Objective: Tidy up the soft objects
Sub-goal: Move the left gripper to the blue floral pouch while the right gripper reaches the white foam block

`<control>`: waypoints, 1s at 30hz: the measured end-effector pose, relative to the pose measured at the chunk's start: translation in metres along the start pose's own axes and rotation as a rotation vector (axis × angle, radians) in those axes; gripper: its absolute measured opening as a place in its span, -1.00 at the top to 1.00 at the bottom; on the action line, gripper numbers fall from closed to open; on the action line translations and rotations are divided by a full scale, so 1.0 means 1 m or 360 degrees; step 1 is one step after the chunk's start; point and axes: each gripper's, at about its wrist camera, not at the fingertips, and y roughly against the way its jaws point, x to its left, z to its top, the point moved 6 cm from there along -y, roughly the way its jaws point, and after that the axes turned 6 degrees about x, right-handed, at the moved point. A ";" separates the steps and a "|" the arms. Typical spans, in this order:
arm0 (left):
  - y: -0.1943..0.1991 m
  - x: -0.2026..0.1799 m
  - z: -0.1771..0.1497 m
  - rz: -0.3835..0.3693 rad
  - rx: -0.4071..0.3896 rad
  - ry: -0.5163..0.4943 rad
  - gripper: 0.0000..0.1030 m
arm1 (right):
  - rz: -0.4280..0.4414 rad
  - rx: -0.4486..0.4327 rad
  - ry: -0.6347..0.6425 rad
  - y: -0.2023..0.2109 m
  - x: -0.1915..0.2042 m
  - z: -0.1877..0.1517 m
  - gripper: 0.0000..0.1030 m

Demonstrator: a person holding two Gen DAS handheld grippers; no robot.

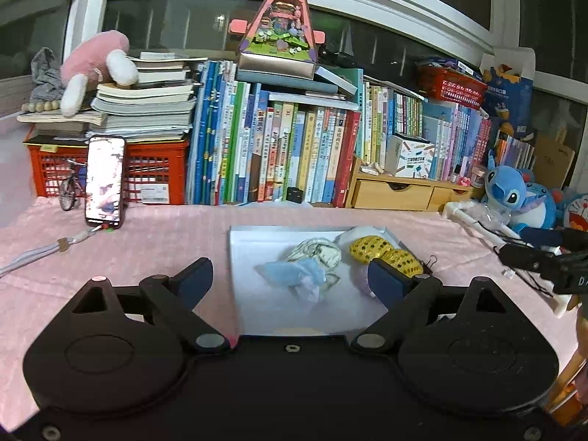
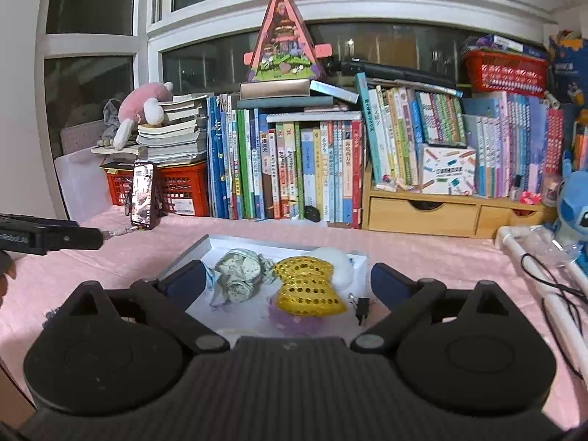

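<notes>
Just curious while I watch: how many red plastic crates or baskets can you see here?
2. One red plastic lattice crate stands on the pink tablecloth at far left under stacked books; one red plastic basket sits atop the upright books at right. Others may be hidden.

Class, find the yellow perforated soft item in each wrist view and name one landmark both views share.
Left wrist: yellow perforated item lies right of centre on the white tray, beside the right finger.
Right wrist: it lies centre frame.
Shared landmark: pink triangular toy house atop the books.
</notes>
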 end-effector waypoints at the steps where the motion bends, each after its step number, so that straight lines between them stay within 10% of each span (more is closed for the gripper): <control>1: 0.003 0.001 -0.004 0.0007 -0.0005 -0.0006 -0.78 | -0.0011 -0.0016 0.0009 0.003 0.000 -0.002 -0.97; 30: 0.042 0.062 -0.103 0.0262 0.0033 0.0162 -0.87 | -0.0287 -0.0022 -0.0059 0.025 -0.037 -0.081 -1.00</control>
